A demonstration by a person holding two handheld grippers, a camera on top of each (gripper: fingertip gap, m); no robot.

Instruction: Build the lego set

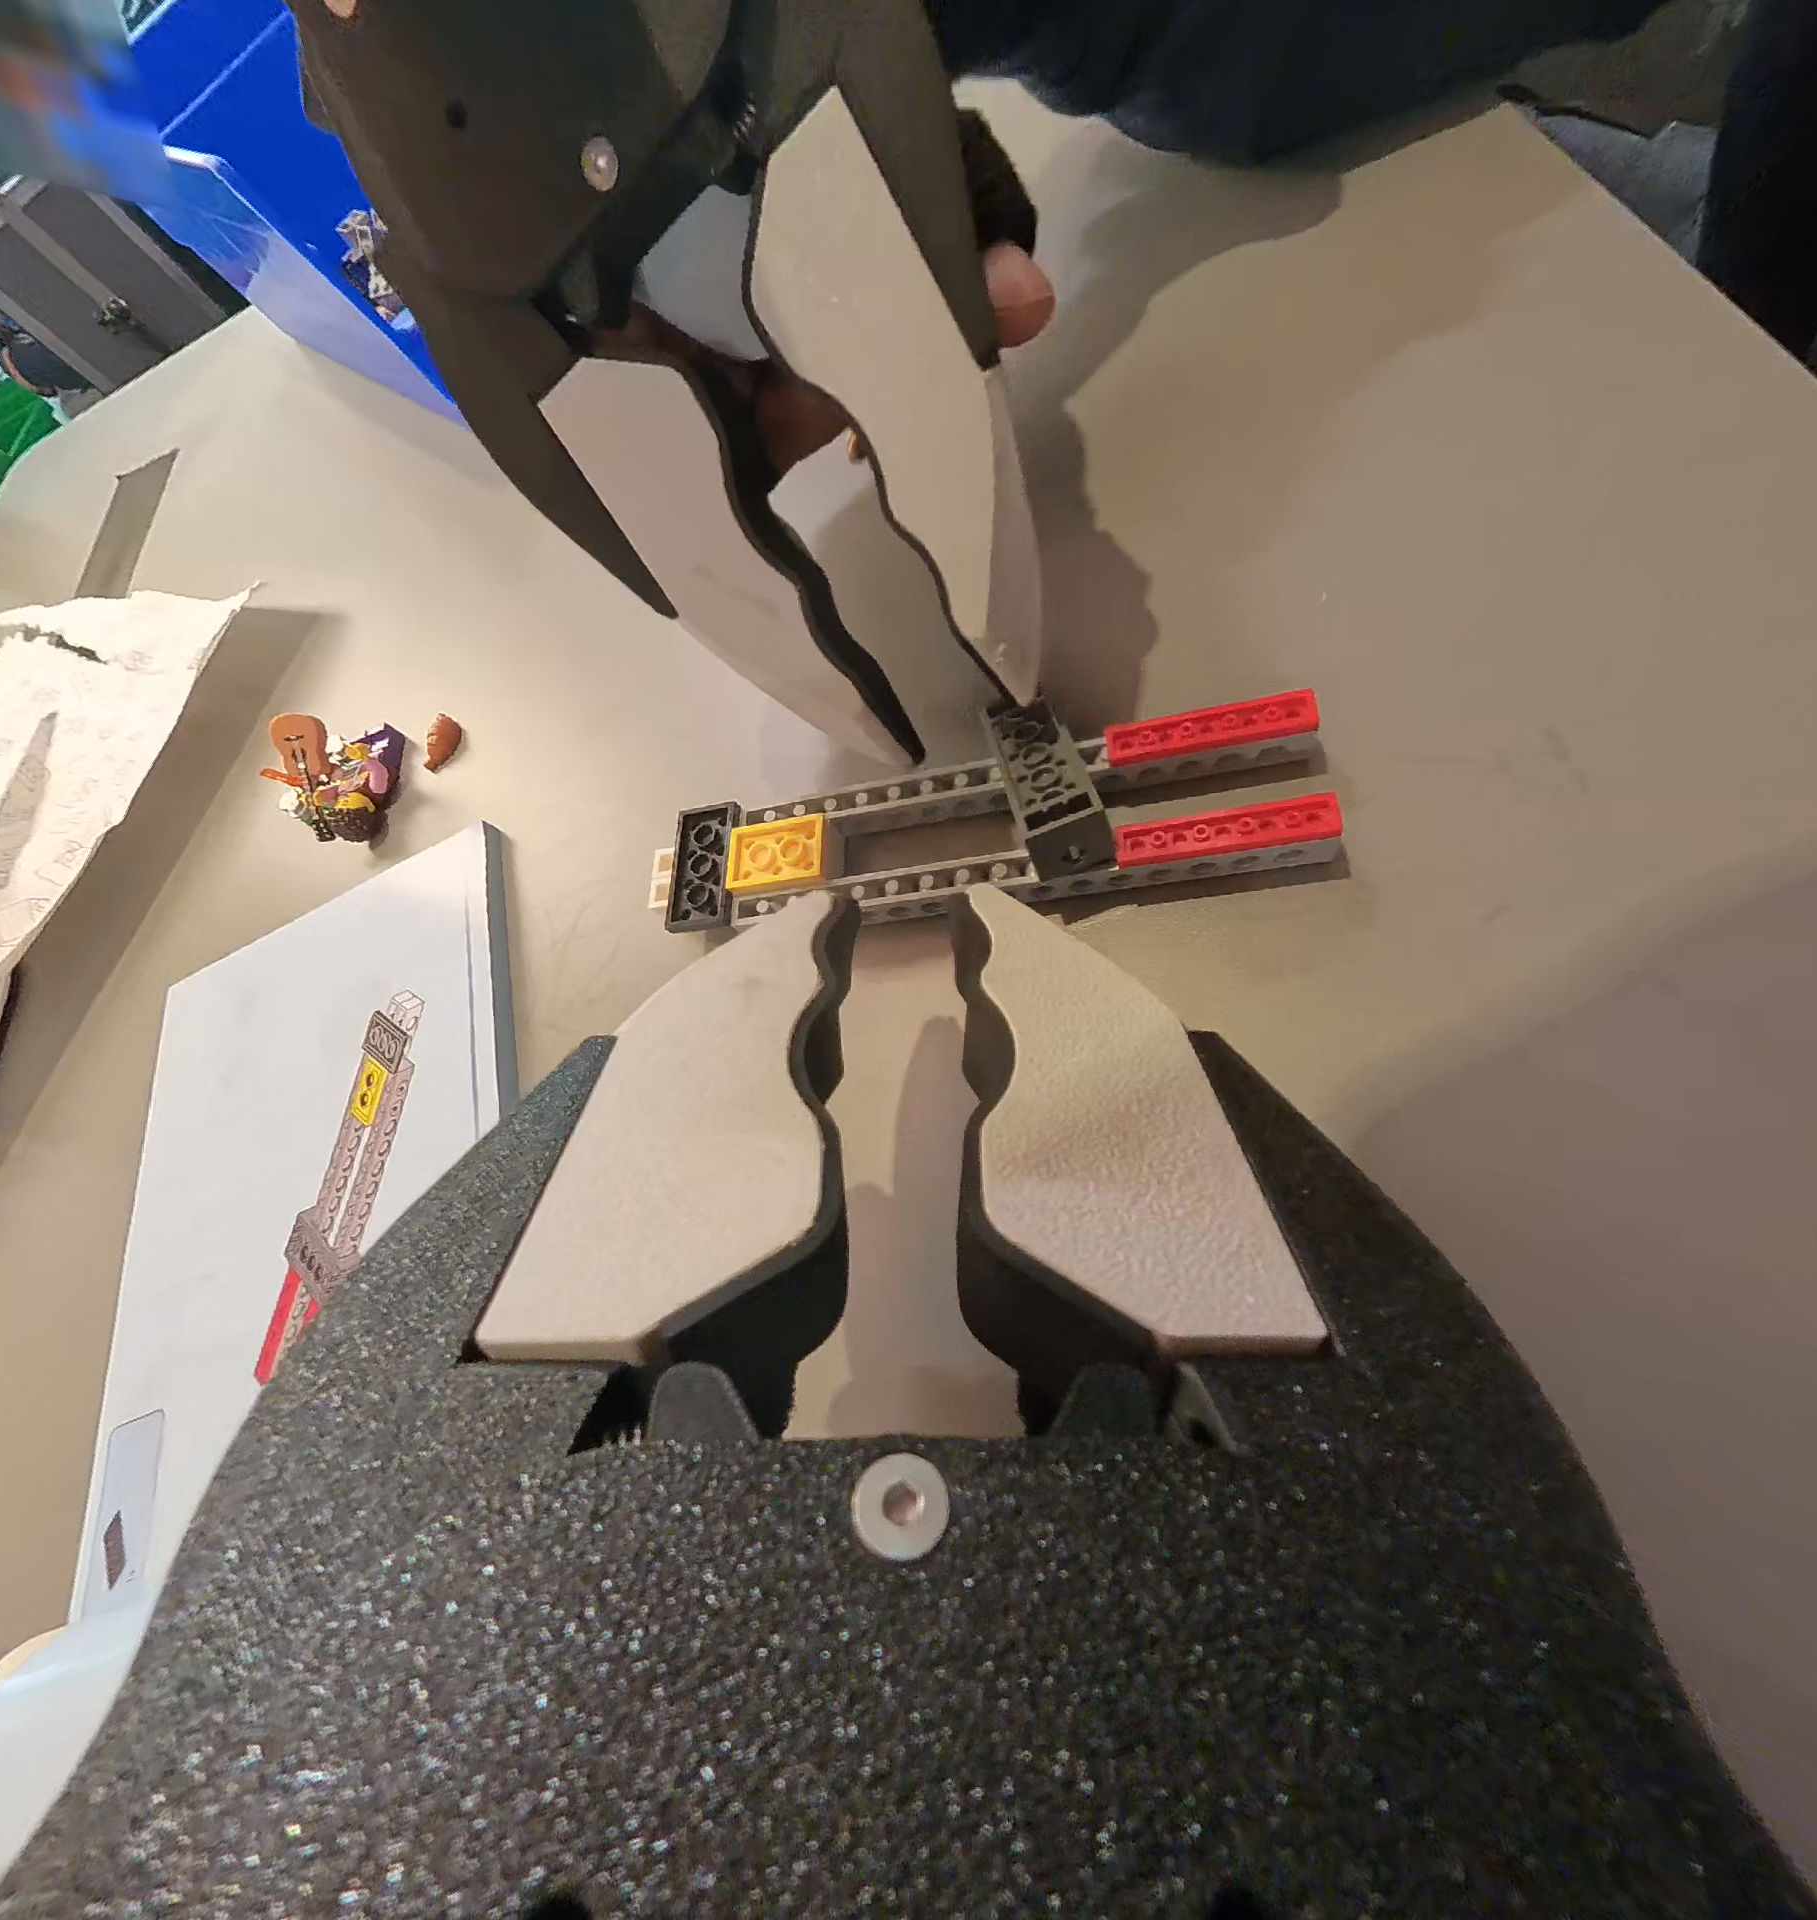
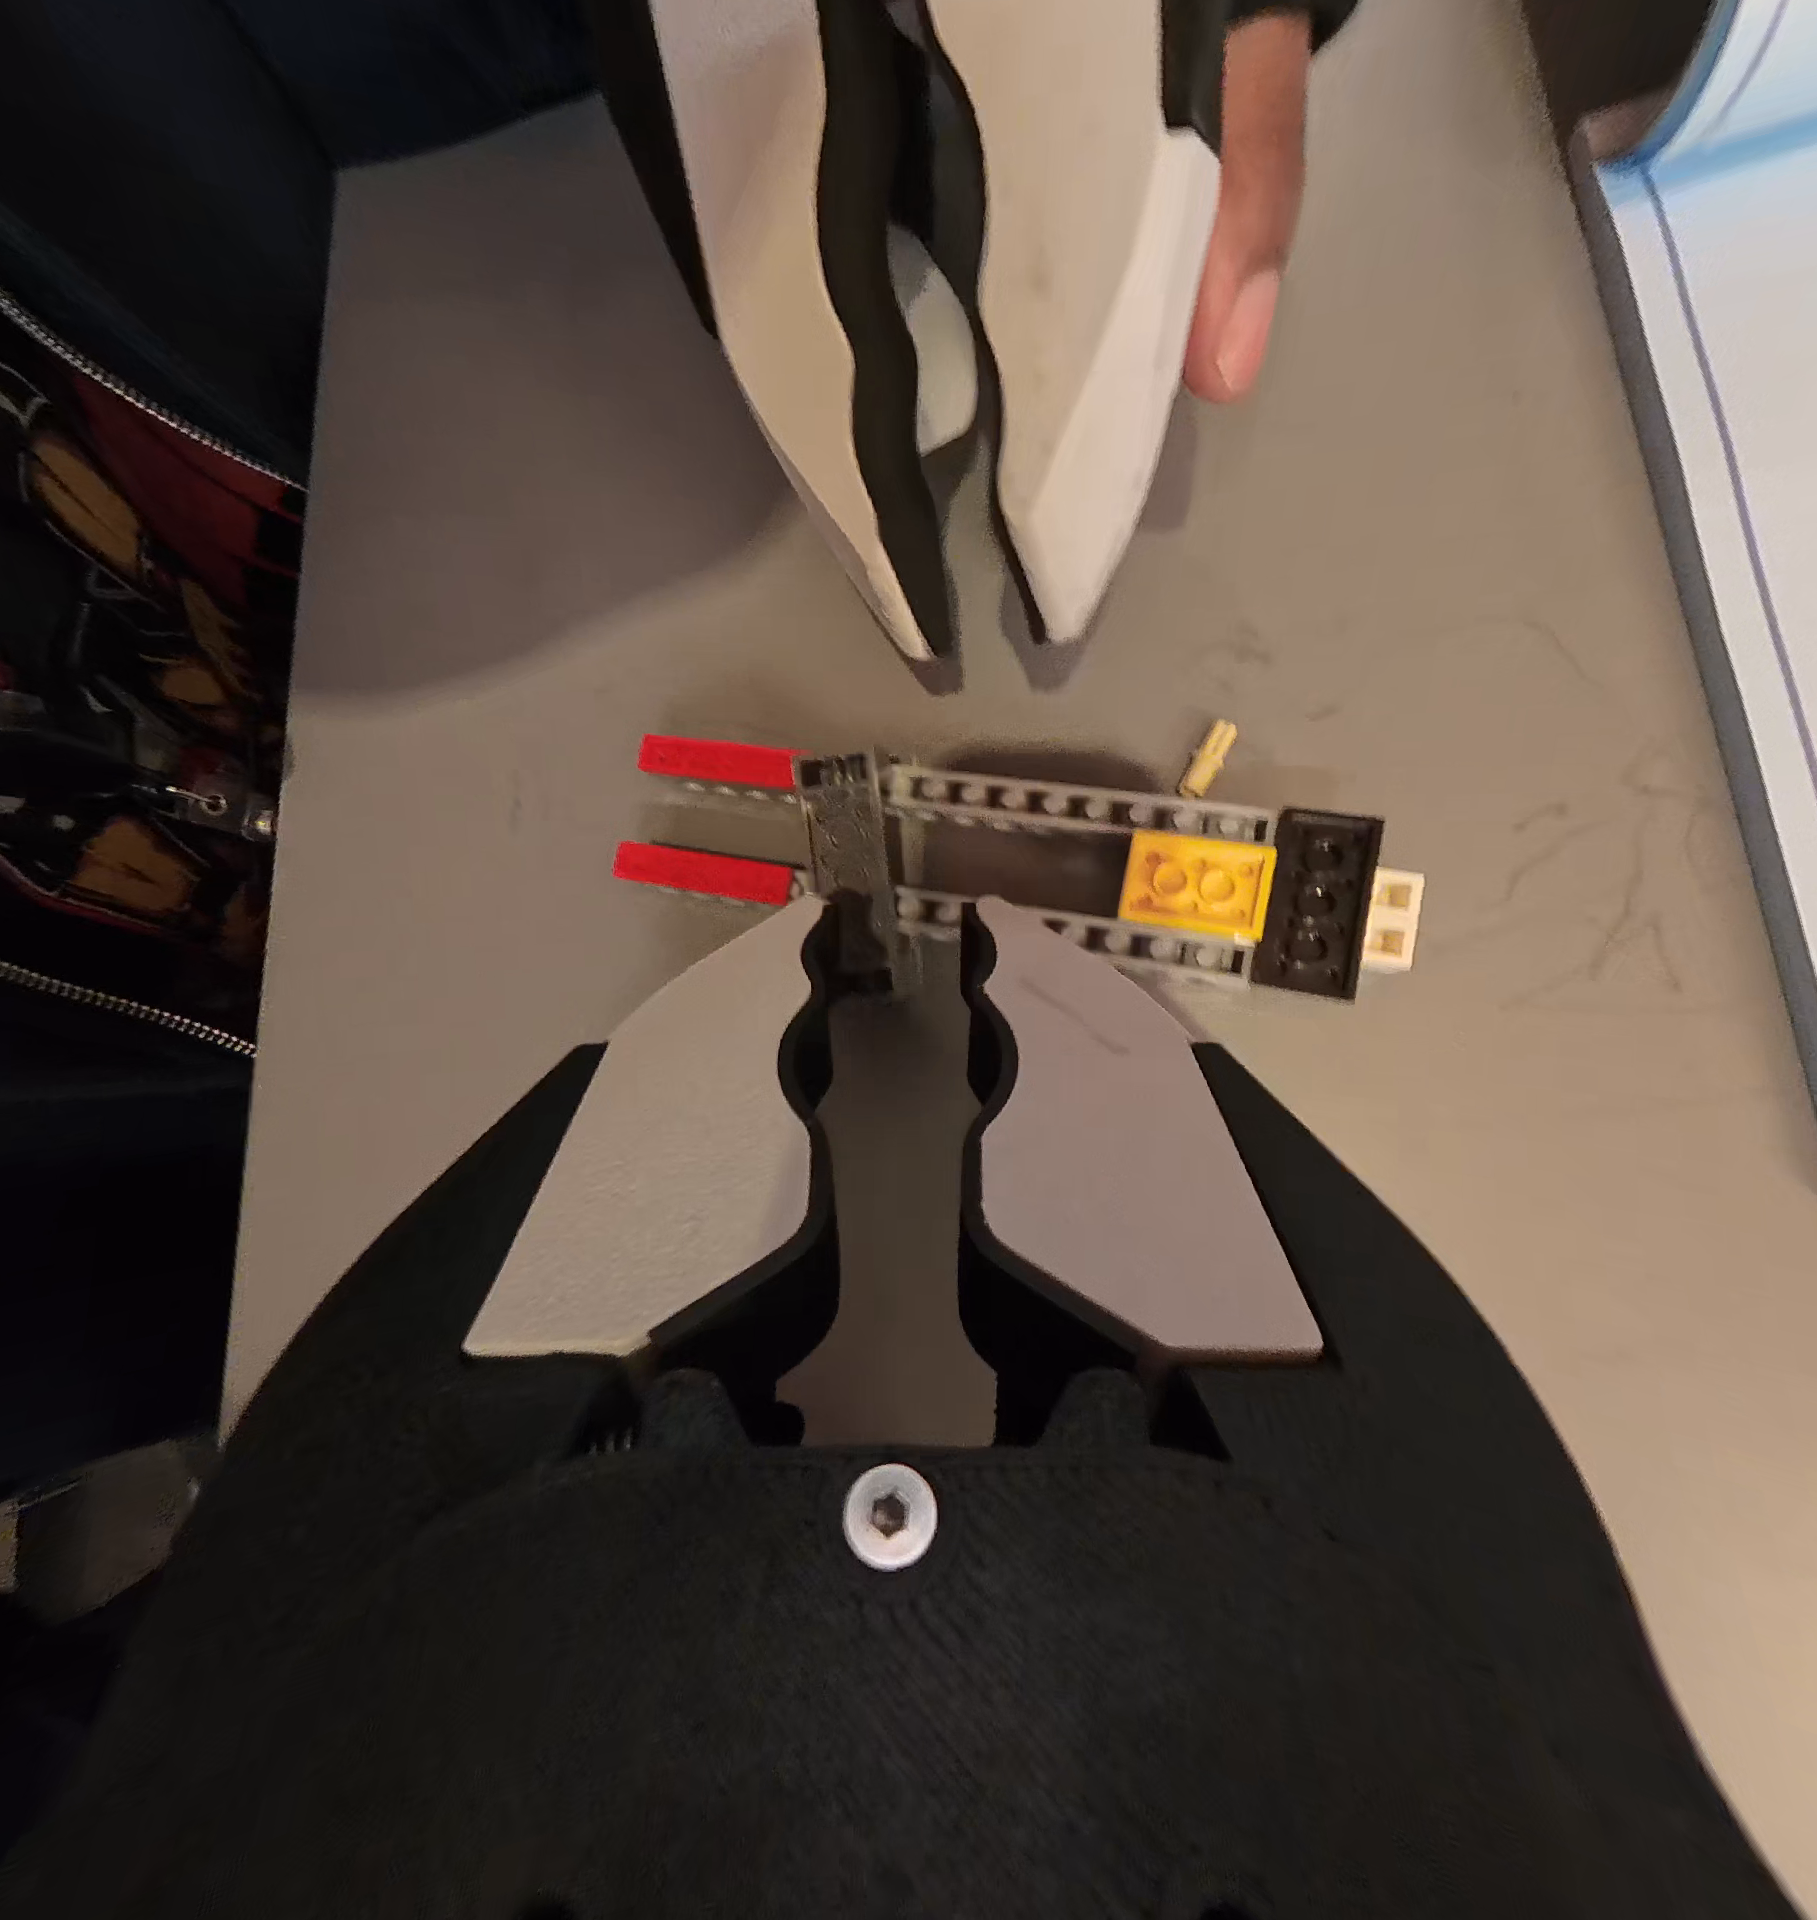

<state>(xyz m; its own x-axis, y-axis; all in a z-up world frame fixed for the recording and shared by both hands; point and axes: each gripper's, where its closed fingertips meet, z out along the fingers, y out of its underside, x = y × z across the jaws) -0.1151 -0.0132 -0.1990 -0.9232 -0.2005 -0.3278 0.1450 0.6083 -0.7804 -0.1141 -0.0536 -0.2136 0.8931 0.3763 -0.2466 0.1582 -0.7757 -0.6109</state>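
My left gripper (image 1: 902, 904) hovers at the near side of a toy brick frame (image 1: 925, 831) lying flat on the grey worktop (image 1: 1455, 520); its fingers stand a little apart with only bare worktop between them, and the tips sit just at the frame's near grey rail without gripping it. My right gripper (image 2: 896, 914) comes in from the opposite side, its fingers also parted; the dark grey cross brick (image 2: 852, 842) that spans the two rails stands between them, close to the left finger, but a gap shows on the other side, so I have no hold on it. The frame carries two red strips (image 1: 1210, 722) at one end, and a yellow plate (image 1: 777, 852), a black plate (image 1: 703, 868) and a small white piece (image 2: 1397, 909) at the other. A small tan peg (image 2: 1210, 756) lies just beside the far rail. An instruction booklet (image 1: 343, 1039), torn paper (image 1: 42, 727) and a little heap of colourful bits (image 1: 332, 774) lie off to my left.
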